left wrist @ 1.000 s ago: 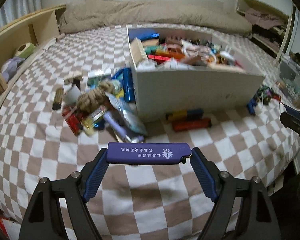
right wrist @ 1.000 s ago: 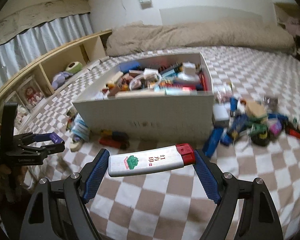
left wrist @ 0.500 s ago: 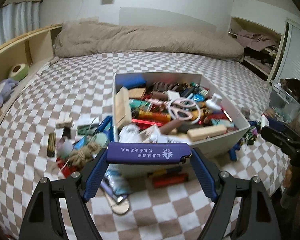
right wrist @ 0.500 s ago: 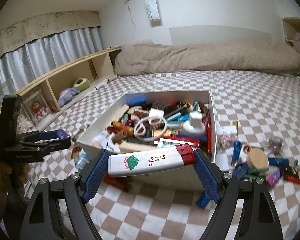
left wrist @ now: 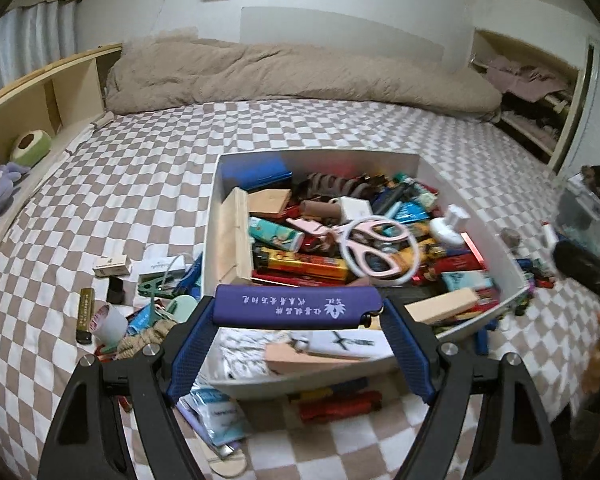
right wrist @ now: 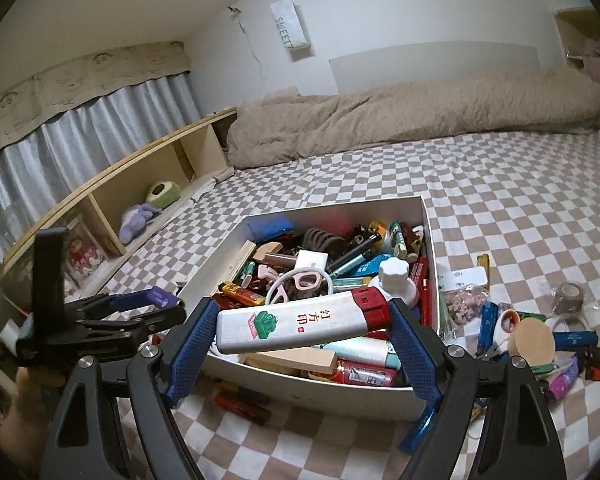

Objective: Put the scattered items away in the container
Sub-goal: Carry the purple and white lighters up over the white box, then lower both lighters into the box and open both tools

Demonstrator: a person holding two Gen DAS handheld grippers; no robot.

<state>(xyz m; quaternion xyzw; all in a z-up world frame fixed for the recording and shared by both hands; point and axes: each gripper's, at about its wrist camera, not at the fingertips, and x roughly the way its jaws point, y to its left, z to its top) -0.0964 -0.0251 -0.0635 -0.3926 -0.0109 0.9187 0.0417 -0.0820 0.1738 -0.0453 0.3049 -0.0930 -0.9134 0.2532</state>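
A white box [left wrist: 214, 216] [right wrist: 428, 240] full of small items stands on the checkered bed. My left gripper [left wrist: 298, 307] is shut on a purple lighter [left wrist: 298, 307] and holds it over the box's near edge. My right gripper [right wrist: 300, 324] is shut on a white lighter with a red cap [right wrist: 300, 324], above the box's near side. The left gripper [right wrist: 140, 312] also shows in the right wrist view, left of the box. Scattered items lie left of the box [left wrist: 112, 312] and right of it [right wrist: 532, 332].
A wooden shelf [right wrist: 112, 184] with soft toys runs along the bed's left side. A rolled beige duvet [left wrist: 300, 76] lies at the far end. Red and blue lighters [left wrist: 340, 400] lie in front of the box. Pink scissors [left wrist: 374, 246] top the box's contents.
Both grippers have risen and moved forward over the box, each still holding its lighter. The box's contents now show from above.
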